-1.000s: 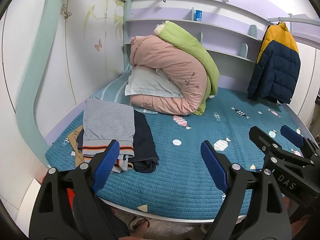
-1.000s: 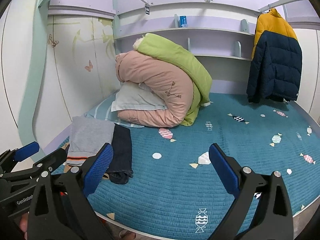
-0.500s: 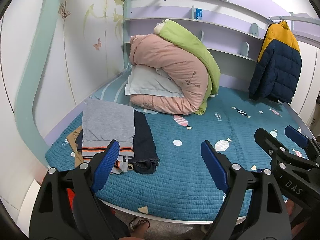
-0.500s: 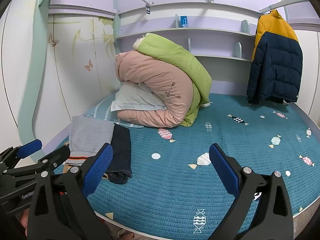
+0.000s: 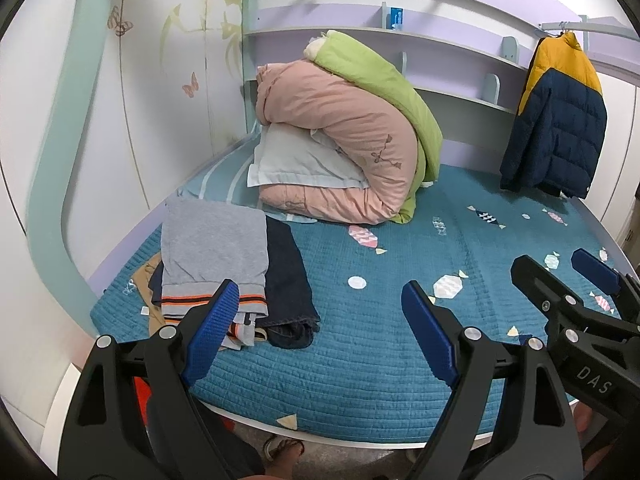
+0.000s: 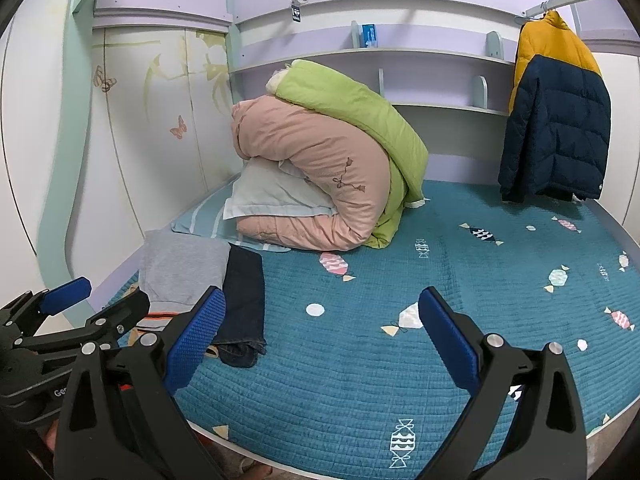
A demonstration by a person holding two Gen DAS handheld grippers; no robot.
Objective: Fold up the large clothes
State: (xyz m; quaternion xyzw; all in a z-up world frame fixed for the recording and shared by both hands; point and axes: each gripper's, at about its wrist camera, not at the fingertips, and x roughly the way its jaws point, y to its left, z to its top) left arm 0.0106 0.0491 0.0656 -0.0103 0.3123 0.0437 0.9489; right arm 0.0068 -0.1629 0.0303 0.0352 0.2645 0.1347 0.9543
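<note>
Teal quilted bedding covers the bed, and near its front left corner lies the stack of folded clothes, a grey garment on top with dark jeans beside and partly under it. Behind the stack sit one pink duvet, one green duvet and a pale pillow, while one navy-and-yellow jacket hangs at the far right. Both the left gripper and the right gripper hover over the bed's front edge, jaws wide apart and empty.
</note>
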